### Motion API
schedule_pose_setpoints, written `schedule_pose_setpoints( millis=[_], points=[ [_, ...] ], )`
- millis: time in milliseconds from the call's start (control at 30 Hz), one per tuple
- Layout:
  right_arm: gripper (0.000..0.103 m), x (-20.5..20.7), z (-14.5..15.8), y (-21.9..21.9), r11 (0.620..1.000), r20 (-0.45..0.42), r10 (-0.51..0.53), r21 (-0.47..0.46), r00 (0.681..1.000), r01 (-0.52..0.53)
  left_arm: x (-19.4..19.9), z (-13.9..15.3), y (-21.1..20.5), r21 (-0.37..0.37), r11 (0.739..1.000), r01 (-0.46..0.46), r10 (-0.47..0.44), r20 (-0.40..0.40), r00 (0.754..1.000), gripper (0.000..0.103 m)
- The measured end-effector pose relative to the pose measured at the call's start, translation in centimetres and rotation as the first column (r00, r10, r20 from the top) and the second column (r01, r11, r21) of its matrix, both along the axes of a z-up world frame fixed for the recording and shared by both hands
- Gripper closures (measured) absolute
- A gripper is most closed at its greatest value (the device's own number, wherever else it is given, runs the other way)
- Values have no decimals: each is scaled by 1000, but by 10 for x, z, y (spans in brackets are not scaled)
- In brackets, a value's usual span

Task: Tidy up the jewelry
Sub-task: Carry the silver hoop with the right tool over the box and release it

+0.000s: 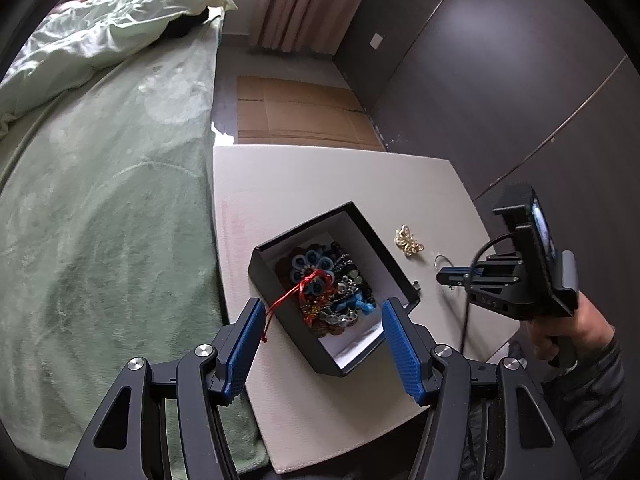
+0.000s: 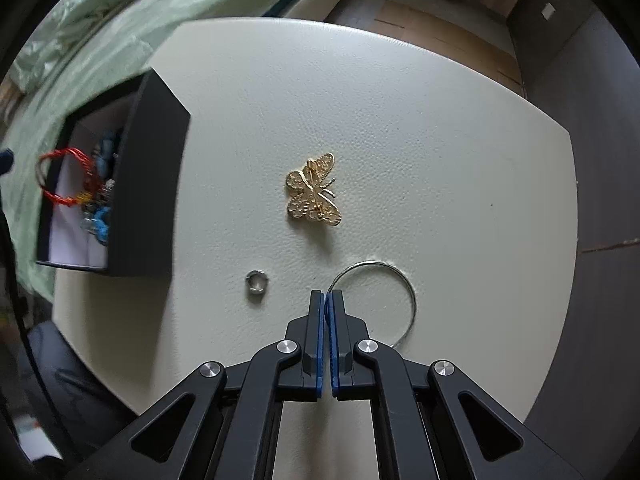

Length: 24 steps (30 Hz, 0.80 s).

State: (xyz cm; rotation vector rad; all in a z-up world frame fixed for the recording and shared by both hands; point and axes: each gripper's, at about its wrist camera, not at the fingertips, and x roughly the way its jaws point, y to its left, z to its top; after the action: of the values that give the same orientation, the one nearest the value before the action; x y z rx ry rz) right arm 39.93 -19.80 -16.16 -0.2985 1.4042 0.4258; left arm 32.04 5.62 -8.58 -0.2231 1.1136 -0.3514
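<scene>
A gold butterfly brooch (image 2: 314,190) lies mid-frame on the table; a thin wire hoop (image 2: 386,292) and a small silver ring (image 2: 256,280) lie below it, and the open black box (image 1: 334,286) holds tangled jewelry.

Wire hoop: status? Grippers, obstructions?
Right hand-held gripper shut on wire hoop at its rim. Left hand-held gripper open, empty, over box. Butterfly brooch, small ring lie loose, clear.
</scene>
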Motion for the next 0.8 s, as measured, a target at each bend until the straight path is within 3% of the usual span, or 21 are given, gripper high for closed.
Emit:
schedule_pose_setpoints(
  millis=[333, 667, 767, 800],
  points=[
    [100, -7, 68, 23, 978, 86, -2, 208, 996, -16, -7, 10, 10, -1, 1000, -28, 28, 19, 999, 41],
    [100, -40, 106, 92, 948, 144, 90, 292, 985, -129, -12, 15, 28, 12, 998, -60, 60, 22, 998, 41],
    [98, -45, 113, 104, 944, 154, 125, 285, 980, -165, -13, 18, 31, 10, 997, -75, 75, 31, 997, 29],
    [84, -46, 114, 106, 947, 153, 127, 275, 980, -166, -14, 19, 31, 10, 997, -80, 80, 37, 996, 23]
  ],
)
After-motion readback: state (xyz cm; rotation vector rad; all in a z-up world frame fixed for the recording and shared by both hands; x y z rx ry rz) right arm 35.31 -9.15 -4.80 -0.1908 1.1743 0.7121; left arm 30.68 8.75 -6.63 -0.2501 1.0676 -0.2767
